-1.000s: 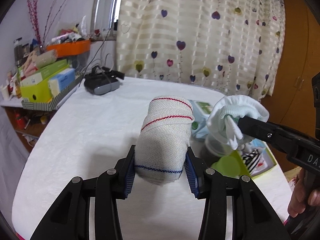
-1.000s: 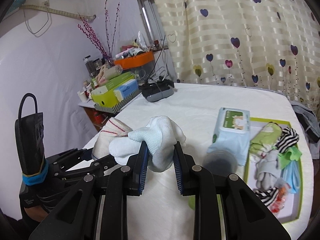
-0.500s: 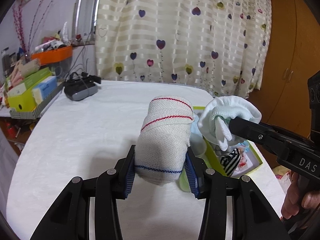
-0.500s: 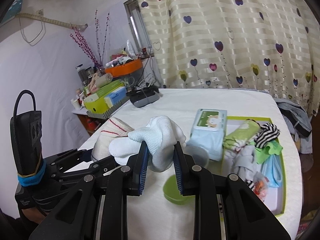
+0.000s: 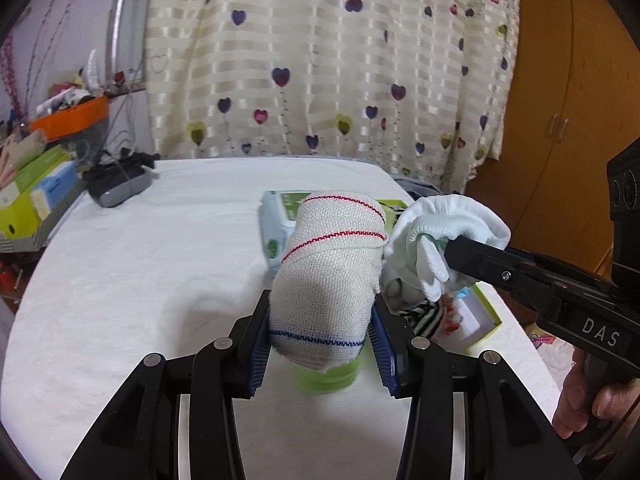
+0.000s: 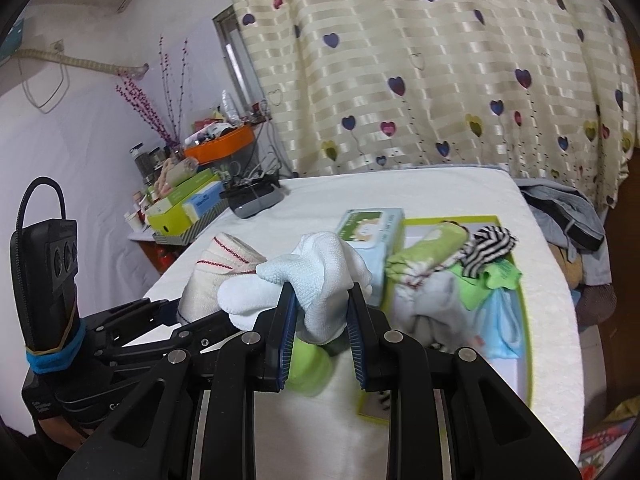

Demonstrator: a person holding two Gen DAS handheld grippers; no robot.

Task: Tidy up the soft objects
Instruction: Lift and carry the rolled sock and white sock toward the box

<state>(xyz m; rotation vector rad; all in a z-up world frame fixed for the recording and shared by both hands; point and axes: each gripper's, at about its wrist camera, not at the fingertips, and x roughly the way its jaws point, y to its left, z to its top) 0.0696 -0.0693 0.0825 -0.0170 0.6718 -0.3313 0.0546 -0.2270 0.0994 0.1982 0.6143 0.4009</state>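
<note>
My left gripper [image 5: 322, 340] is shut on a rolled cream cloth [image 5: 332, 264] with red and blue stitch lines, held above the white table. The roll also shows in the right wrist view [image 6: 212, 276]. My right gripper [image 6: 322, 340] is shut on a bunched white sock [image 6: 320, 280], which shows in the left wrist view [image 5: 444, 228] just right of the roll. A green-rimmed tray [image 6: 524, 364] at the right holds several soft items: a green roll [image 6: 428, 248], a striped sock [image 6: 488, 244], pale cloths.
A wet-wipes pack [image 6: 370, 228] lies left of the tray. A green cup [image 6: 310, 368] sits on the table below both grippers. A grey device [image 5: 118, 186] and stacked boxes [image 5: 32, 196] stand at the far left. The table's right edge is beside the tray.
Both grippers have moved right and forward over the table with their cloths still held. The tray and wipes pack are now closer and more central.
</note>
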